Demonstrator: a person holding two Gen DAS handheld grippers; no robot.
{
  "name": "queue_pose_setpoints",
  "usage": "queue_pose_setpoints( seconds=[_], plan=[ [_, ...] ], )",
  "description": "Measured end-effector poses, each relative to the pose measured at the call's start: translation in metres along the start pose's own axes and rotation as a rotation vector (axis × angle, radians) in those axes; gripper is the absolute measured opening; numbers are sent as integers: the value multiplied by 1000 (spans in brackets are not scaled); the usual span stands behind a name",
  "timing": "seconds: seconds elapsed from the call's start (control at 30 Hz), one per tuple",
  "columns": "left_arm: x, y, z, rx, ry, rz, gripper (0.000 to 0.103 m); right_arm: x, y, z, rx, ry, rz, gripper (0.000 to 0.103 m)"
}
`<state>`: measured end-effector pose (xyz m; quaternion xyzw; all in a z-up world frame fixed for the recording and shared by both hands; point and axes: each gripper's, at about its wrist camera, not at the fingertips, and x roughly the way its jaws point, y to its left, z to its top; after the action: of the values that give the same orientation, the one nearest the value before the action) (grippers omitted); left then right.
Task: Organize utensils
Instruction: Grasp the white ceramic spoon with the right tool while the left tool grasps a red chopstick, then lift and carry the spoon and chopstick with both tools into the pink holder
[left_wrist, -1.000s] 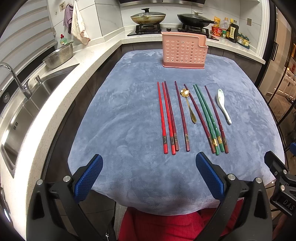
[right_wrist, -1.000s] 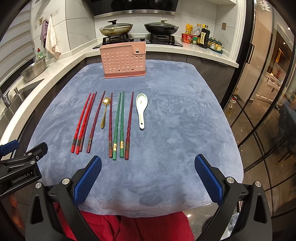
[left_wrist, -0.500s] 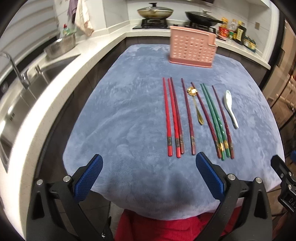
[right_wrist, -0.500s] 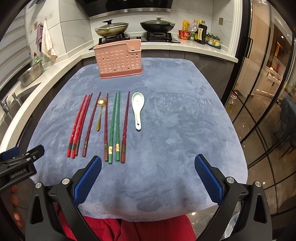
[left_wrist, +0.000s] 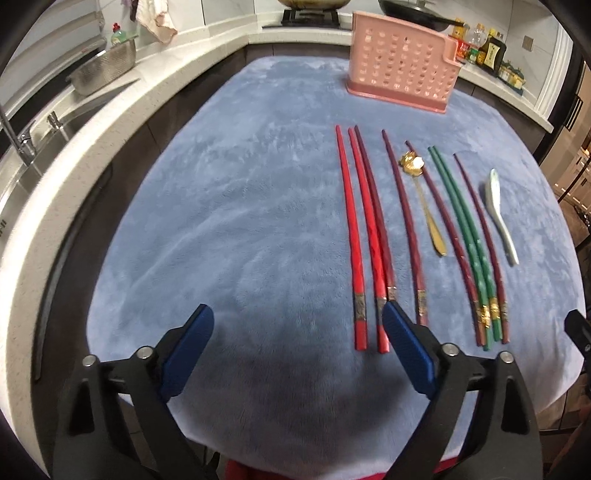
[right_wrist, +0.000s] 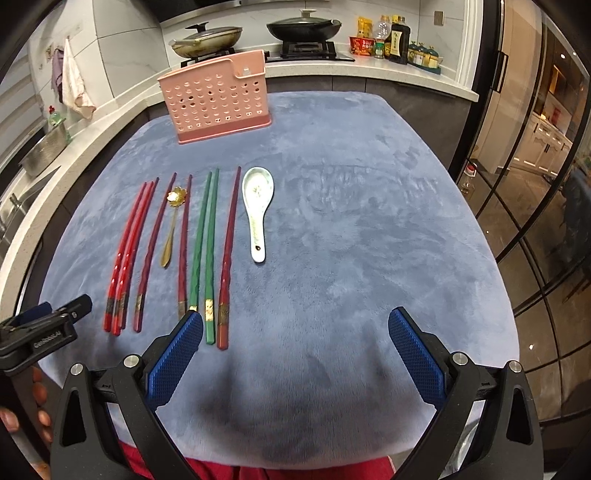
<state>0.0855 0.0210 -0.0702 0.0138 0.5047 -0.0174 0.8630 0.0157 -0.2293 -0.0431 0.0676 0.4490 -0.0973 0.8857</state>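
Several chopsticks lie side by side on the blue cloth (left_wrist: 221, 221): a red pair (left_wrist: 351, 236) (right_wrist: 127, 251), dark maroon ones and a green pair (left_wrist: 461, 236) (right_wrist: 205, 240). Among them rests a gold spoon (left_wrist: 424, 199) (right_wrist: 170, 225), and a white ceramic spoon (left_wrist: 498, 214) (right_wrist: 258, 206) is on the right. A pink perforated holder (left_wrist: 402, 70) (right_wrist: 218, 99) stands upright behind them. My left gripper (left_wrist: 297, 332) hangs near the red pair's near ends, jaws closing with nothing between them. My right gripper (right_wrist: 297, 343) is open and empty, just right of the green pair's ends.
A white counter with a sink (left_wrist: 22, 147) and a metal colander (left_wrist: 103, 70) runs along the left. Pans (right_wrist: 207, 37) and bottles (right_wrist: 395, 40) sit on the back counter. Glass doors (right_wrist: 535, 184) stand to the right of the table.
Both grippers have come down and forward toward the near ends of the chopsticks. The left jaws stand a little narrower than before.
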Motion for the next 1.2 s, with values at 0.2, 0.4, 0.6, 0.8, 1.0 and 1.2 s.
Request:
queue_pose_setpoints(
  seconds=[0.2, 0.4, 0.6, 0.8, 1.0, 1.2],
  plan=[
    [23, -1, 3, -1, 46, -23, 78, 16, 3, 10, -4, 14, 6, 96],
    [33, -3, 3, -1, 69, -45, 66, 36, 8, 28, -10, 17, 31, 81],
    [33, -3, 4, 3, 69, -55, 49, 59, 16, 46, -19, 23, 57, 61],
    [30, -3, 5, 3, 71, -71, 31, 83, 25, 53, -39, 53, 80, 44],
    [28, -2, 4, 0, 69, -86, 12, 101, 30, 50, -56, 87, 105, 12],
    [22, -8, 3, 2, 66, -122, 8, 95, 28, 49, -70, 73, 125, 11]
  ],
)
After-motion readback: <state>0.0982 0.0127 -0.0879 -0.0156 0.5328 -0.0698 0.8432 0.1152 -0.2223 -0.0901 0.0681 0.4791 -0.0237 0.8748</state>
